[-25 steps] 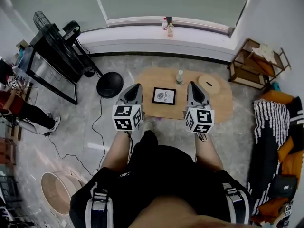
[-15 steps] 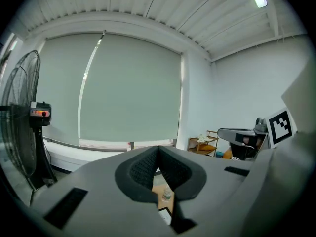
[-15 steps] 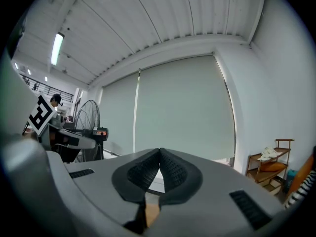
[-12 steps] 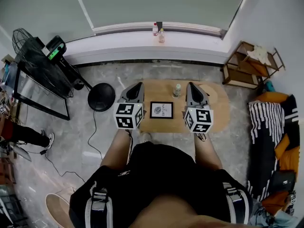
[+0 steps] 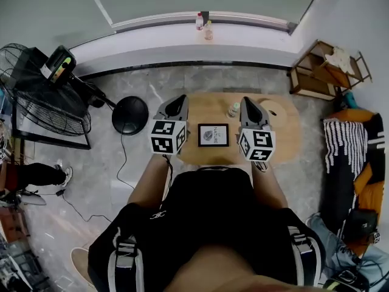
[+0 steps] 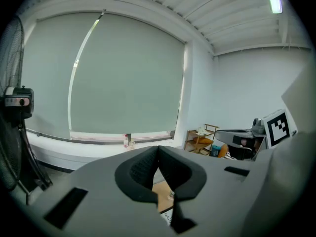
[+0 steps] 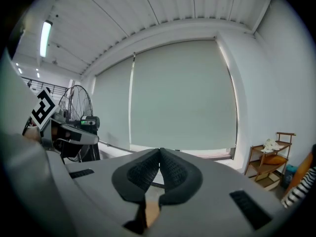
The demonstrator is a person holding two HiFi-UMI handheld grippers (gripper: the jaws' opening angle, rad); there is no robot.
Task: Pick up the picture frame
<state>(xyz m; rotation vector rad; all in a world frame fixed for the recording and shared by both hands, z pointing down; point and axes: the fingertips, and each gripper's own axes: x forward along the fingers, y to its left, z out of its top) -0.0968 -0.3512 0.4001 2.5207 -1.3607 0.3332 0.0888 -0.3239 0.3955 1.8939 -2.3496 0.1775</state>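
Approach: my left gripper and right gripper, jaws together and empty, flank the frame lying flat on the table; I should lower, part the jaws, and avoid the bottle just far-right of it.

The print on the frame is too small to read, the near edge of the worktop is lost under the person, the left tongs hide all but a frame corner in their own view, the sill bottles are too tiny to tell apart, and the fan runs off the left edge.
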